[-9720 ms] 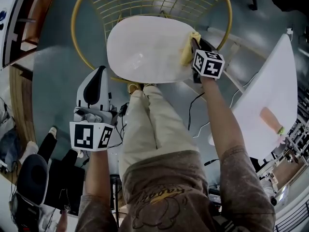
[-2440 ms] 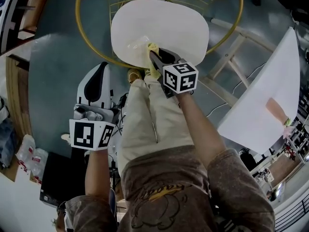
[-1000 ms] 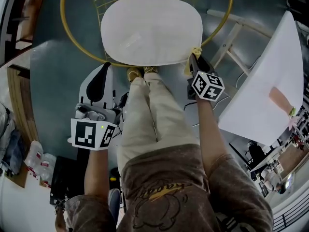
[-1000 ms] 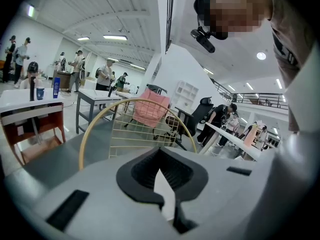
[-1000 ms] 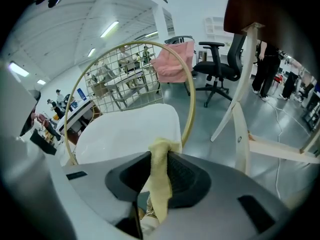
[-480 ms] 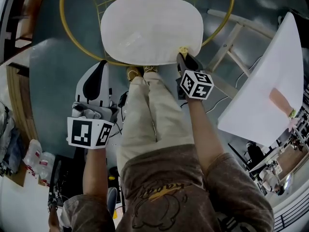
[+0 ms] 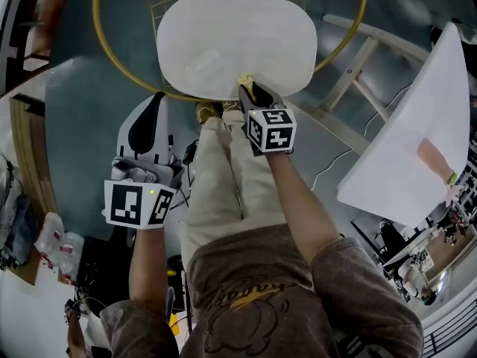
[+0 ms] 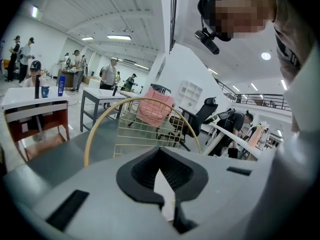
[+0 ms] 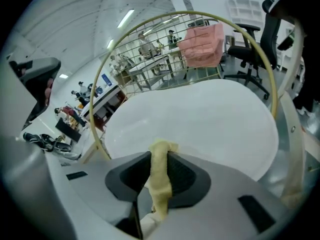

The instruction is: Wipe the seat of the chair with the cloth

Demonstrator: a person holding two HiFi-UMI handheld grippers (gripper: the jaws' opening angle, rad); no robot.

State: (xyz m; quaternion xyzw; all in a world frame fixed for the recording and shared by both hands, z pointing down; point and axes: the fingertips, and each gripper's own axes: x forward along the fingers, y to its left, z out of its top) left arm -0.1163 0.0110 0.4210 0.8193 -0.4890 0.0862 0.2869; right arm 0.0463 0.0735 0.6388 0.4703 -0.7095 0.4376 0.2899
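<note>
At the seat edge, cloth clamped between right gripper jaws

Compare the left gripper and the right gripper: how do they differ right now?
The right gripper is shut on the yellow cloth; the left gripper has its jaws together on nothing. The right gripper reaches the near edge of the chair seat, with the cloth at that edge; the left gripper hangs off the seat, beside the person's leg. Both point toward the seat.
</note>
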